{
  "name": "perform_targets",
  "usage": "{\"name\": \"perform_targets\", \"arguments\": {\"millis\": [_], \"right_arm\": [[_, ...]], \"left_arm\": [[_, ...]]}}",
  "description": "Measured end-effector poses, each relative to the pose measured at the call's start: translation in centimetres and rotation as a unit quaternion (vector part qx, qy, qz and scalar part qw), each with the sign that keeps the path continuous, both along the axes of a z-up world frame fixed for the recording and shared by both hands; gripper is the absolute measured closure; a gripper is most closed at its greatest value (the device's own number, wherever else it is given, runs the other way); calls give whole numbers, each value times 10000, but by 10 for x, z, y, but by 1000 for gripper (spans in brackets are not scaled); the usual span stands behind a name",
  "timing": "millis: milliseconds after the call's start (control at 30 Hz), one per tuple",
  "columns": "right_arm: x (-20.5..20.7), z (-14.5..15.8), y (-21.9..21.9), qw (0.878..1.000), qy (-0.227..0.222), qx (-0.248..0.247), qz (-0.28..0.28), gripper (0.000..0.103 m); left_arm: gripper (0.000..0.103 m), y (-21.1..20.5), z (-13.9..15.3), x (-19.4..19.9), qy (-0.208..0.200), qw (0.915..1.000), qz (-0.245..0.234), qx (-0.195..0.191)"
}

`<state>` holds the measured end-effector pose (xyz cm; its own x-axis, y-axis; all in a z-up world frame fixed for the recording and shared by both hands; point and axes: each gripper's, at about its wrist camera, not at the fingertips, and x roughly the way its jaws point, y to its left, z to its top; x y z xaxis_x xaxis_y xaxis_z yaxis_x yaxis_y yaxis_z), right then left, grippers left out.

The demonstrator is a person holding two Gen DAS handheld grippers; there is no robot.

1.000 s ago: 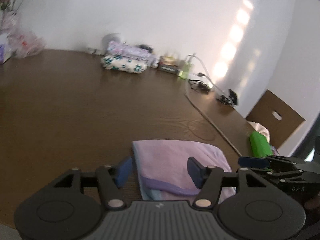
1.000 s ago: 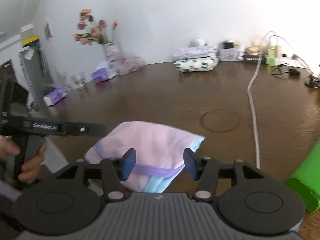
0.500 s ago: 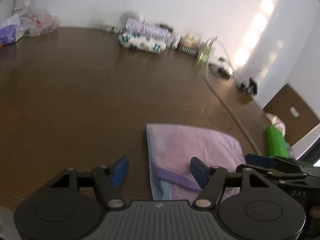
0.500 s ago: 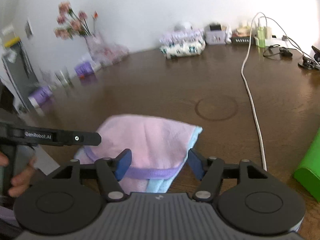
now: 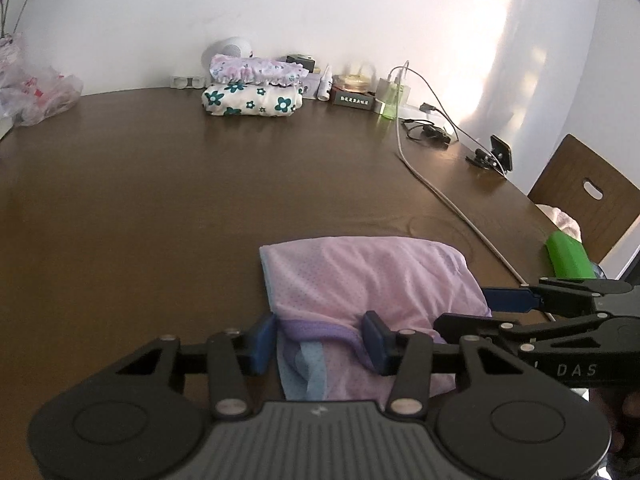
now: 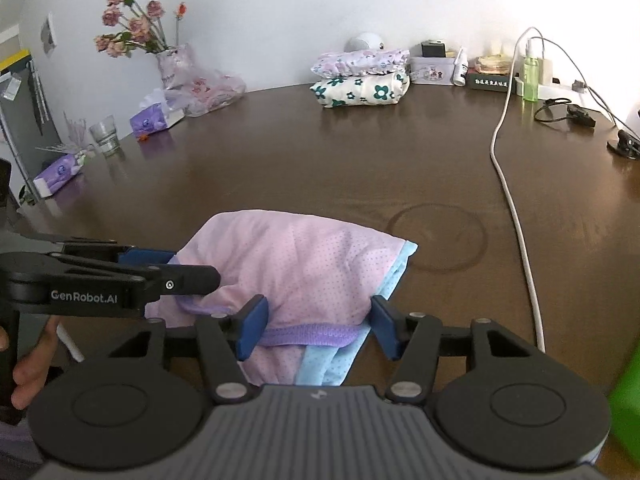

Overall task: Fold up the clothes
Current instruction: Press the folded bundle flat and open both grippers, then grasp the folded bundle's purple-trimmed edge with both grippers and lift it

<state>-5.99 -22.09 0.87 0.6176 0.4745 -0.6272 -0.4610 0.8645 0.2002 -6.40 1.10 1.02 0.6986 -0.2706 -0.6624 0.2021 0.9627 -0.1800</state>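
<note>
Two grippers sit at the near edge of one pink garment (image 5: 372, 280), which lies partly folded on the dark wood table (image 5: 160, 208), near its front, w/ a light-blue layer showing under the pink and a purple waistband (image 6: 308, 336) along the near hem. Fabric looks thin, dotted mesh-type knit: prob. very light, soft, floppy, no stiffness, so it should drape and bunch when lifted and could slide on the smooth tabletop. Best hold, in my judgement, is the purple band, since it's thicker and gives the pads sth. to bite; pinching only the top pink layer risks peeling the fold apart. Left gripper (image 5: 318, 344) has its jaws about half open and closing, band and hem betw. them; the left pad looks right at the cloth edge, but a firm pinch isn't shown. Right gripper (image 6: 316, 330) is also about half open and closing, straddling the band and blue edge, pads not yet pressing. Readable text: "GenRobot.AI" on the left gripper's side in the right wrist view, "DAS" on the right gripper's body in the left wrist view. A dark box (image 6: 488, 80) at the back wall carries pale characters, too small to read. Two folded floral items (image 6: 360, 88) are stacked at the far side.
</note>
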Motion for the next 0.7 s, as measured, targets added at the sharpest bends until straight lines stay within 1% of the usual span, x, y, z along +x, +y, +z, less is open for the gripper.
{"name": "perform_targets", "arguments": {"millis": [100,167,200,233,267,300,333,367,400,433,467,500,567,600,633,700], "right_arm": [[30,3,7,9999,57,-33,-123,45],[42,10,4,9995,154,36,-257,44],[45,13,1,9992,201,135,-312,39],[47,17,-3,9987,245,263,-358,34],[49,20,-7,9980,289,390,-405,34],[53,19,-9,9971,391,481,-449,34],[57,16,-8,9965,492,464,-494,35],[60,12,-6,9960,578,402,-541,37],[60,9,-2,9964,575,321,-530,42],[59,7,2,9971,527,231,-491,46],[57,5,6,9977,478,142,-451,48],[54,4,11,9983,415,52,-403,50],[49,2,21,9992,260,-109,-282,50],[48,1,24,9995,158,-138,-233,51],[47,-1,27,9997,51,-149,-196,51],[51,-1,30,9998,-33,-143,-130,55]], "left_arm": [[56,0,6,28,195,9998,97,-30],[54,4,13,44,341,9993,134,-105],[51,7,18,47,331,9992,133,-170],[44,9,20,48,308,9992,165,-184],[40,11,21,48,285,9992,203,-185],[40,10,19,50,359,9990,207,-167],[40,9,16,51,454,9987,204,-146],[43,6,12,53,569,9981,172,-149],[43,3,10,51,541,9984,136,-120],[47,-1,9,49,487,9987,105,-52],[52,-4,9,48,445,9990,62,-34],[54,-5,8,46,398,9992,42,-25],[60,-10,6,43,282,9996,2,45],[64,-11,5,43,226,9997,-33,82],[71,-12,5,43,175,9998,-69,112],[73,-11,4,49,127,9998,-102,89]]}}
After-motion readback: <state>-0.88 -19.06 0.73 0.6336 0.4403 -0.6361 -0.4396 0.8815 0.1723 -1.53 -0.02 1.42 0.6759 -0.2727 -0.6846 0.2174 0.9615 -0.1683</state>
